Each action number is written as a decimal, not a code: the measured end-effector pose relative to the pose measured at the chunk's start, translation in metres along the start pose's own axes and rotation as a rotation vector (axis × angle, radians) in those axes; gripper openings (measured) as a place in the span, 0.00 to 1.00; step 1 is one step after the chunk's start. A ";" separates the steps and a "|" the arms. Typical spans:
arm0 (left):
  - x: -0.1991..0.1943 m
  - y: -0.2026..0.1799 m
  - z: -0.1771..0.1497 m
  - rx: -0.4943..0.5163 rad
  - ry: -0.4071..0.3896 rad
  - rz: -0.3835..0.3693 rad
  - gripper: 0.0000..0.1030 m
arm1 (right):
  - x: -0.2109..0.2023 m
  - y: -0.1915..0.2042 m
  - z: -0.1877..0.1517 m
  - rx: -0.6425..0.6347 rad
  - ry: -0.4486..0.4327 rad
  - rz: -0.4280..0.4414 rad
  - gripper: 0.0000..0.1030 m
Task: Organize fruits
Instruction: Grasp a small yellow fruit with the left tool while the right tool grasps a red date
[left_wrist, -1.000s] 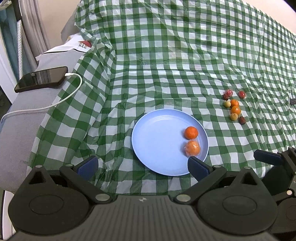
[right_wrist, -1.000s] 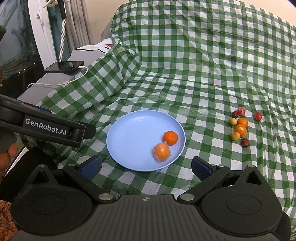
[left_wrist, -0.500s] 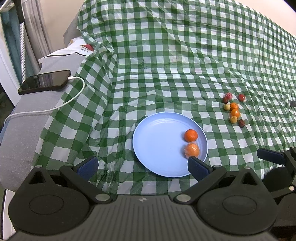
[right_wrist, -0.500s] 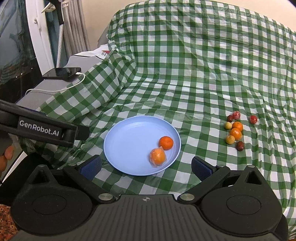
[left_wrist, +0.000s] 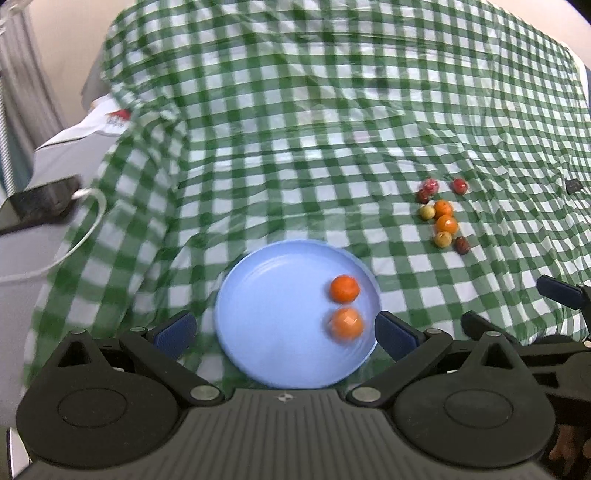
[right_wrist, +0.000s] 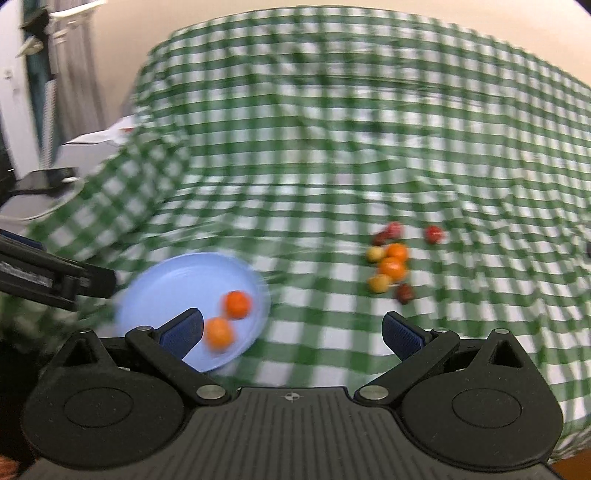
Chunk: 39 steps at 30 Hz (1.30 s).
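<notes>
A light blue plate (left_wrist: 280, 295) lies on the green checked cloth and holds two orange fruits (left_wrist: 344, 288), one of them wrapped in clear film (left_wrist: 346, 323). It also shows in the right wrist view (right_wrist: 177, 288). A cluster of small orange, yellow and red fruits (left_wrist: 443, 218) lies on the cloth to the plate's right, also in the right wrist view (right_wrist: 391, 262). My left gripper (left_wrist: 284, 332) is open and empty just before the plate. My right gripper (right_wrist: 291, 332) is open and empty, between the plate and the cluster.
A black phone (left_wrist: 40, 201) with a white cable (left_wrist: 74, 243) lies on a grey surface at the left. The cloth hangs over the table's left edge. A small dark object (left_wrist: 573, 185) lies at the far right. The right wrist view is blurred.
Both grippers have swung to the right: plate and fruits slid left in both views, most in the right wrist view. Both stay open. The fruits have not moved on the cloth.
</notes>
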<state>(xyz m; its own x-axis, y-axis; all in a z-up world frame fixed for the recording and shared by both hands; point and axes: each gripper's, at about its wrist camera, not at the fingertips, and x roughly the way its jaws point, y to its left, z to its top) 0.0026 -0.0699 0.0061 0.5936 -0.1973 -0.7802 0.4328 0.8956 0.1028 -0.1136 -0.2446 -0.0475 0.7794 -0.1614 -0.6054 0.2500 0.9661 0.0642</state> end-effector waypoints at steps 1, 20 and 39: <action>0.005 -0.005 0.006 0.010 -0.003 -0.007 1.00 | 0.006 -0.009 0.000 0.006 -0.005 -0.028 0.99; 0.152 -0.120 0.078 0.193 0.080 -0.144 1.00 | 0.194 -0.113 -0.007 -0.022 0.101 -0.090 0.26; 0.240 -0.212 0.078 0.367 0.094 -0.313 0.28 | 0.196 -0.181 -0.018 0.330 0.030 -0.299 0.22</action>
<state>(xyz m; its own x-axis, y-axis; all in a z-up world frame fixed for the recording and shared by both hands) 0.1062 -0.3385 -0.1545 0.3404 -0.3821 -0.8591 0.8008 0.5966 0.0520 -0.0167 -0.4479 -0.1921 0.6289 -0.4133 -0.6585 0.6357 0.7610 0.1296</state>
